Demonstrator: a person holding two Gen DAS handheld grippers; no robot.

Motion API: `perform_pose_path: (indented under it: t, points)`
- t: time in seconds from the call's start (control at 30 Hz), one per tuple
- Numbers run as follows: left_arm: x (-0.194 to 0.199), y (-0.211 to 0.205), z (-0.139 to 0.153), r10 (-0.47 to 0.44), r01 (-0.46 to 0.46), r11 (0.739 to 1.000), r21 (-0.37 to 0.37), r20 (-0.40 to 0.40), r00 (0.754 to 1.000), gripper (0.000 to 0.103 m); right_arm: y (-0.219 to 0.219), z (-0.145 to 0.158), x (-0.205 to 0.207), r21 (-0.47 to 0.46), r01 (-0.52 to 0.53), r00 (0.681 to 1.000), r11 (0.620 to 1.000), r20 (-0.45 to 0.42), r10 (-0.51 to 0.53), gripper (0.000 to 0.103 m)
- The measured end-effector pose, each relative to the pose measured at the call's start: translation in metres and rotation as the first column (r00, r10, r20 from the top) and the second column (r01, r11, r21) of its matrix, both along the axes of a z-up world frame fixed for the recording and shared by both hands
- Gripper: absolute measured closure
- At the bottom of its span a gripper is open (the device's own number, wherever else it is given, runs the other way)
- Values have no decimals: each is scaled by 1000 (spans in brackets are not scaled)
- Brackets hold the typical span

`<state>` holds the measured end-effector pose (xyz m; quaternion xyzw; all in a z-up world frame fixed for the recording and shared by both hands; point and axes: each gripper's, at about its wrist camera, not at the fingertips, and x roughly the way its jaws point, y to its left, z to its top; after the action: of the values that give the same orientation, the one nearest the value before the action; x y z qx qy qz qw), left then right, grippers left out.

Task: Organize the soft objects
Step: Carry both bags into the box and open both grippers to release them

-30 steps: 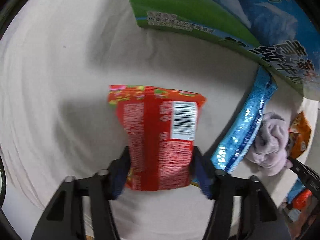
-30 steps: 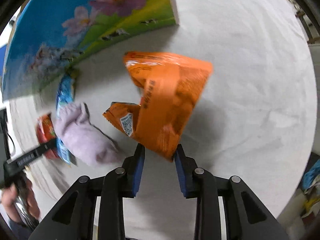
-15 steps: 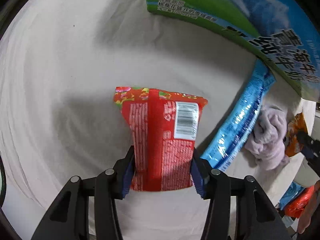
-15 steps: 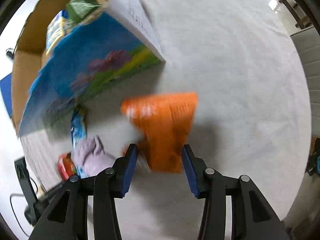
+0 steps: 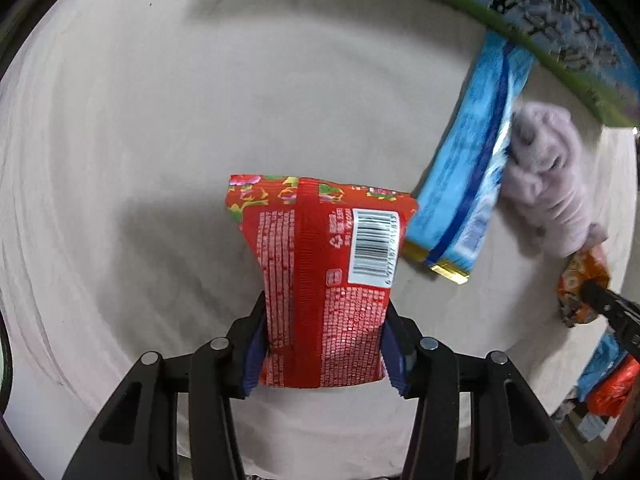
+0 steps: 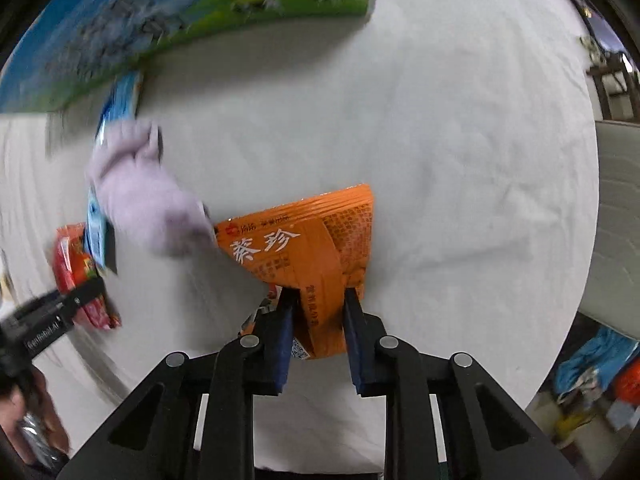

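My left gripper (image 5: 323, 332) is shut on a red snack packet (image 5: 320, 280), barcode side up, hanging over the white cloth-covered table (image 5: 160, 160). The jaws of my right gripper (image 6: 319, 304) are closing, and their pads press on the lower edge of an orange snack packet (image 6: 304, 240). That packet's corner touches a pale purple soft cloth (image 6: 144, 196). In the left wrist view the purple cloth (image 5: 548, 184) lies against a long blue packet (image 5: 472, 176), with the orange packet (image 5: 580, 280) at the far right.
A printed blue and green carton (image 5: 560, 20) stands behind the blue packet, and the right wrist view shows the carton (image 6: 160, 12) at upper left. A person's hand (image 6: 24, 412) holds the left gripper there. Clutter lies beyond the table edge (image 6: 592, 368).
The left gripper carried the red packet sideways, so the carton slid to the upper right. The right jaws widened around the orange packet, then closed on it beside the purple cloth.
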<state>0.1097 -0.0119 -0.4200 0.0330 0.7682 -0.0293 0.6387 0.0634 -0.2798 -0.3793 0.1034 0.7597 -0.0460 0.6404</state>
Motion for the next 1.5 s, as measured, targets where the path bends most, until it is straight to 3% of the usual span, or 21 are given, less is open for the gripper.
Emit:
perform_pose_path:
  t: [0.13,0.33,0.63,0.83,0.9,1.1,1.27,1.37,1.5]
  points:
    - [3,-13,-2,-35,34,999,40,15,999,53,39,-16,15,-26,27,1000,999,-7,-27,74]
    - [9,-8,-1,-18,17,999,31,24,1000,56,42,-24,15,-47,17,1000,999,-13,-18,70]
    - [-13,-11,53,-45,43,999,21,126,991,59,49,4,-3,-46,-4,999,999,42,5,84]
    - [-28,-16,83,-55,60,998,-19,180,982,59,58,46,-10,-9,-26,995,1000,95,26,85]
    - [-29,-16,92,-54,63,997,-38,197,979,59,43,69,-11,6,-33,993,999,114,32,85]
    - [-20,-25,153,-50,84,990,-112,272,961,59,35,124,1,65,-40,978,997,206,26,85]
    - [14,-41,224,-53,126,972,-197,340,939,59,37,168,27,103,-41,951,994,309,7,85]
    - [40,-48,246,-64,152,966,-210,374,925,59,31,197,48,100,-33,928,994,374,-7,85]
    - [75,-53,253,-56,157,958,-240,379,924,59,22,215,79,106,-16,913,994,407,-29,85]
